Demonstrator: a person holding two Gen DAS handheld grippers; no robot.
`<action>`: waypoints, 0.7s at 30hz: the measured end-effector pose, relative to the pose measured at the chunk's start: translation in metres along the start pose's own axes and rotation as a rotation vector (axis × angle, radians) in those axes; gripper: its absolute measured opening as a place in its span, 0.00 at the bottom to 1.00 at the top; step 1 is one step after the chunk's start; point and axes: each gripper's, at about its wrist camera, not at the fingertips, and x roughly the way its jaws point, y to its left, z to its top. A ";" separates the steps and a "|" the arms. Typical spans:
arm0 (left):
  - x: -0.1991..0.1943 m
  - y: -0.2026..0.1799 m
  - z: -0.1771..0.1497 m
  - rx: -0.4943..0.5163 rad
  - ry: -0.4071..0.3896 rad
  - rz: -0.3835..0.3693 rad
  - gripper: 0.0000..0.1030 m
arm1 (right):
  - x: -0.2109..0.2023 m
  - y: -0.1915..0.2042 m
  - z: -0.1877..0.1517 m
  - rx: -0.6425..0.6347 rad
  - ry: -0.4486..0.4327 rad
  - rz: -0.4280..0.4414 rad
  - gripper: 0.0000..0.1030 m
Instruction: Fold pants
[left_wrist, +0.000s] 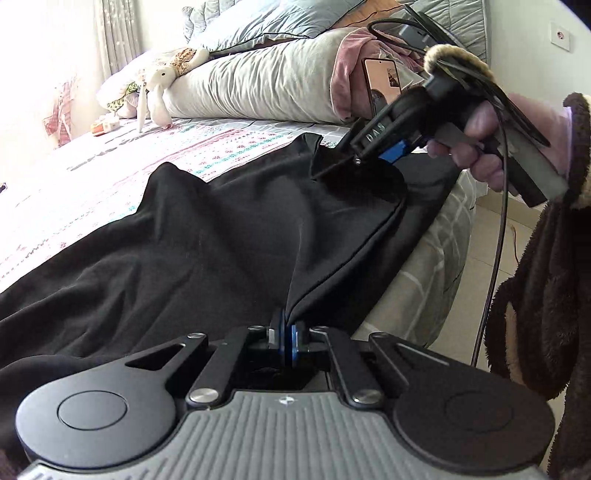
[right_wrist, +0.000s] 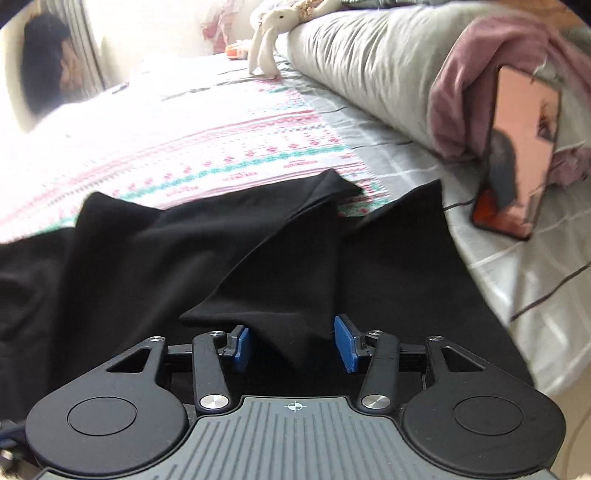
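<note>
Jaws of left gripper (left_wrist: 284, 338) clamping black pants (left_wrist: 207, 236) fold; right gripper (right_wrist: 293, 345) jaws standing apart around cloth. Risk: released layer sliding off bed (right_wrist: 229, 133) edge, lower right.

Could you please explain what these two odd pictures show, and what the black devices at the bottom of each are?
Each black device is a hand-held gripper with a camera on it looking along its jaws; no robot is involved. One picture comes from the left gripper, whose jaws are shut on a fold of the black pants. The same view shows the person's hand holding the right gripper. The other picture comes from that right gripper: its jaws stand apart, with cloth lying loose between them. The pants lie on a patterned bed, near a pillow, a plush rabbit and a phone.
</note>
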 end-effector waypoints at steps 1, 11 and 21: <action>0.000 0.000 0.000 -0.002 0.000 -0.002 0.18 | 0.002 -0.001 0.003 0.015 -0.005 0.008 0.46; 0.000 0.008 0.001 -0.067 0.009 -0.028 0.18 | 0.038 -0.016 0.041 0.244 -0.020 0.129 0.48; -0.009 0.014 0.003 -0.077 -0.061 0.090 0.18 | 0.064 0.004 0.071 0.291 -0.107 0.154 0.10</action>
